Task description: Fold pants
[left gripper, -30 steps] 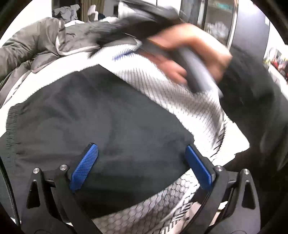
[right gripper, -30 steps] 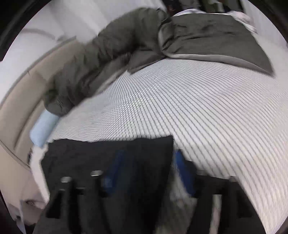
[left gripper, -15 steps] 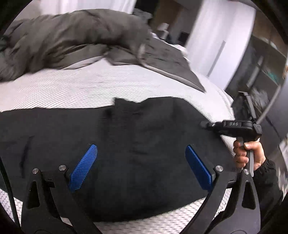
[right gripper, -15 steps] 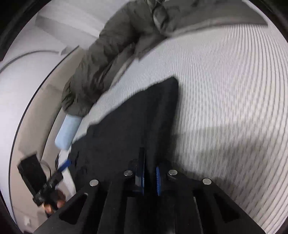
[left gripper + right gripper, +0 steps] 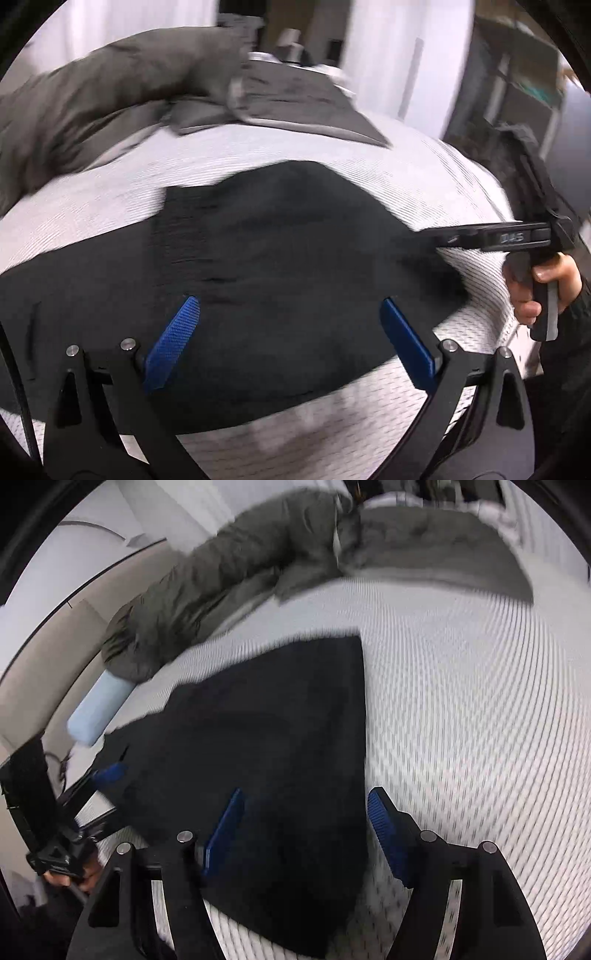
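Black pants (image 5: 280, 266) lie flat on a white textured mattress (image 5: 110, 206), one part folded over. My left gripper (image 5: 288, 332) is open and hangs above the near edge of the pants. My right gripper (image 5: 306, 827) is open above the pants (image 5: 266, 746), near their right edge. The right gripper also shows in the left wrist view (image 5: 491, 238), at the right end of the pants. The left gripper shows in the right wrist view (image 5: 107, 775), at the far left end of the pants.
A rumpled grey duvet (image 5: 122, 96) lies across the far side of the bed, also in the right wrist view (image 5: 229, 576). A pale blue bolster (image 5: 98, 714) lies by the beige headboard (image 5: 48, 642). Shelves (image 5: 524, 85) stand beyond the bed's right side.
My right gripper has opened and let go of the pants edge it held half a second ago. The pants now lie flat. My left gripper has stayed open above them.
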